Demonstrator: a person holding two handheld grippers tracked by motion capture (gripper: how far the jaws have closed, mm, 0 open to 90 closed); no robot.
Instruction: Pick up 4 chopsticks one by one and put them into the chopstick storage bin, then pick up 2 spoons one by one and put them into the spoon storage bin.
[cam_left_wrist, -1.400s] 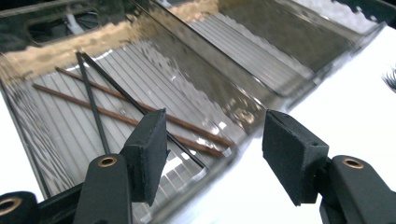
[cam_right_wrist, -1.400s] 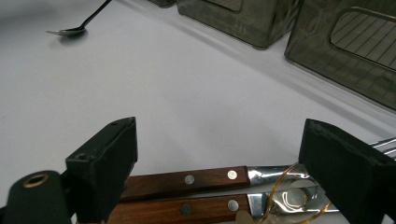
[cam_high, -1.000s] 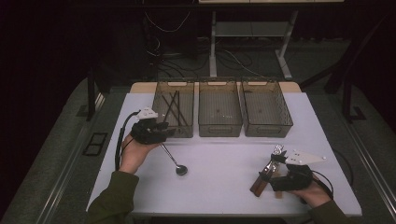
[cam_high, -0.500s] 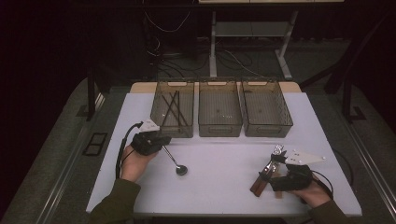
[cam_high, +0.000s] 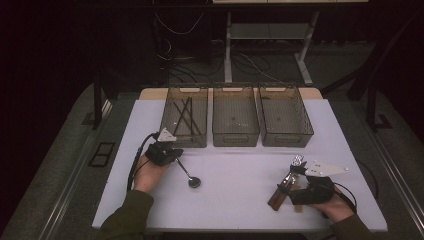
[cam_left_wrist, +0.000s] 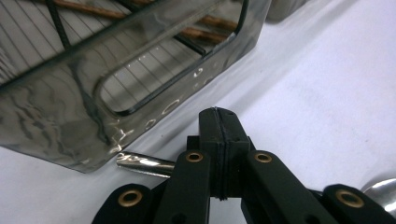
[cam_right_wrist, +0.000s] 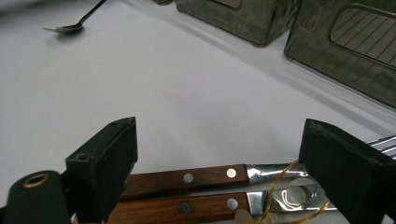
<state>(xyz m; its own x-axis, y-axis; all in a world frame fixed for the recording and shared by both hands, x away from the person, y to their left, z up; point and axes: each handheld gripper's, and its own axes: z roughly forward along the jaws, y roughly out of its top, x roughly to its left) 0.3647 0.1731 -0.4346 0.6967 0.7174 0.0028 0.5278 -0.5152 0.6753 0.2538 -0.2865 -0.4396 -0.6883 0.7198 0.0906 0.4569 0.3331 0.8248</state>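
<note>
A metal spoon (cam_high: 188, 175) lies on the white table (cam_high: 240, 170), with its bowl toward the person. My left gripper (cam_high: 174, 152) is low over the handle end. In the left gripper view the jaws (cam_left_wrist: 219, 122) are pressed together across the spoon handle (cam_left_wrist: 142, 163), which sticks out on the left. My right gripper (cam_high: 296, 173) rests at the front right. Its jaws (cam_right_wrist: 224, 140) stand open on either side of two wooden-handled pieces of cutlery (cam_right_wrist: 187, 186) that lie side by side.
Three smoky clear bins stand in a row at the back. The left bin (cam_high: 168, 112) holds several thin dark sticks and is close in front of my left gripper. The middle bin (cam_high: 235, 136) and the right bin (cam_high: 306, 122) look nearly bare.
My left hand has come down toward the table and nearer the person, settling on the spoon's handle. The right hand and the cutlery have stayed put.
</note>
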